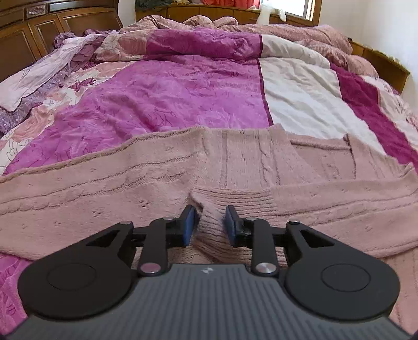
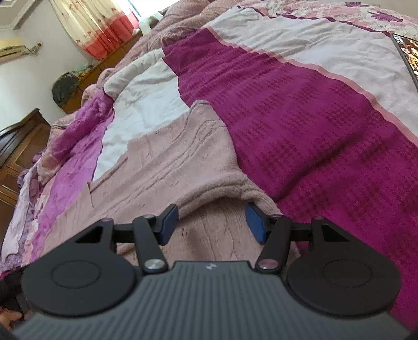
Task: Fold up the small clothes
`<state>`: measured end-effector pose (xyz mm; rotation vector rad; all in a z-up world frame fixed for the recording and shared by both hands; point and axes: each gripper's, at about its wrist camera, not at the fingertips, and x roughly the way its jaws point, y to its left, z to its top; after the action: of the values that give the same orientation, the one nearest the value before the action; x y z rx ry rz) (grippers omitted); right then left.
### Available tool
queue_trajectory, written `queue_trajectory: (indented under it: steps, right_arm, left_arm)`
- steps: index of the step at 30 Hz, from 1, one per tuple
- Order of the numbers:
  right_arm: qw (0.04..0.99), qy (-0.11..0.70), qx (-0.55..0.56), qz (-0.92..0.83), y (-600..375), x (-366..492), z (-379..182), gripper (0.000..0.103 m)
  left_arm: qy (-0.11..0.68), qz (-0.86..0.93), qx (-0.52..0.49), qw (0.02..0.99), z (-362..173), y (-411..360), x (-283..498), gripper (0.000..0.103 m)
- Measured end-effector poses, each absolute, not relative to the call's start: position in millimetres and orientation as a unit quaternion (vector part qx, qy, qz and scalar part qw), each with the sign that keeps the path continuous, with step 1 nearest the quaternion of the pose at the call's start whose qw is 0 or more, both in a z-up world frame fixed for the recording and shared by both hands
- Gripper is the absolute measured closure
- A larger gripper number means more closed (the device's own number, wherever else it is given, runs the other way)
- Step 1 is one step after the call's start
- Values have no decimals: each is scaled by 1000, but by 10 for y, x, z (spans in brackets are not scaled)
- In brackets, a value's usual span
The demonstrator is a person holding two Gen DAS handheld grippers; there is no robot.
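Note:
A dusty-pink knit sweater (image 1: 156,177) lies spread flat across the bed. In the left wrist view my left gripper (image 1: 211,222) is low over its near edge. A raised ridge of ribbed knit (image 1: 211,230) stands between the blue pads (image 1: 190,222), which stand slightly apart from it, open. In the right wrist view the sweater (image 2: 169,162) has a folded sleeve whose rolled edge (image 2: 222,193) runs just ahead of my right gripper (image 2: 213,222). That gripper is wide open over the knit, with nothing pinched between its fingers.
The bed carries a patchwork cover in magenta (image 1: 169,89), white (image 1: 300,99) and dark crimson (image 2: 300,125). A rumpled pink blanket (image 1: 209,23) is heaped at the far side. A dark screen (image 2: 406,57) lies on the cover at the right. Wooden cabinets (image 1: 26,39) stand behind.

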<state>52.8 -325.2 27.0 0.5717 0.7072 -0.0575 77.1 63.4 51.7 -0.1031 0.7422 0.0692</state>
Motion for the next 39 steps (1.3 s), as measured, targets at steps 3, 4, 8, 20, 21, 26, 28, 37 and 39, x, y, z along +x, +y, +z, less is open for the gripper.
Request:
queue_trajectory:
  steps: [3,4,8,20,21,26,28,37,39]
  right_arm:
    - [901,341,268,-19,-3219,484,387,41]
    - [904,339,260,-15,-3188,471,440,41]
    - [916,322,240,4,-3090,462,592,41]
    - [921,339,192,-11,-2963,840,334,44]
    - [918,346,195,-11,-2971,856,270,44]
    - [926,337,172,-14,-2882,837,204,44]
    - [925,333,180,-14,-2876,815,240,41]
    - [925,319,205,5,-2847,647,438,38]
    - [926,318,203,11,-2819,614,486,38]
  left_arm:
    - [352,36,-62,933,614,685,692,62]
    - [349,35,-66,934,649,697,655,61]
    - [339,28,-82,937,782,723,574,61]
    - [394,22,-56,917,466,680,691,59]
    - [393,22,-58,917,450,690,694,59]
    - [394,20,-65,917,445,718,704,57]
    - [395,23,-74,915,484,744,676,53]
    - [387,71,-81,916,802,966,418,44]
    - [386,82,-87,915,875,1058,350,44]
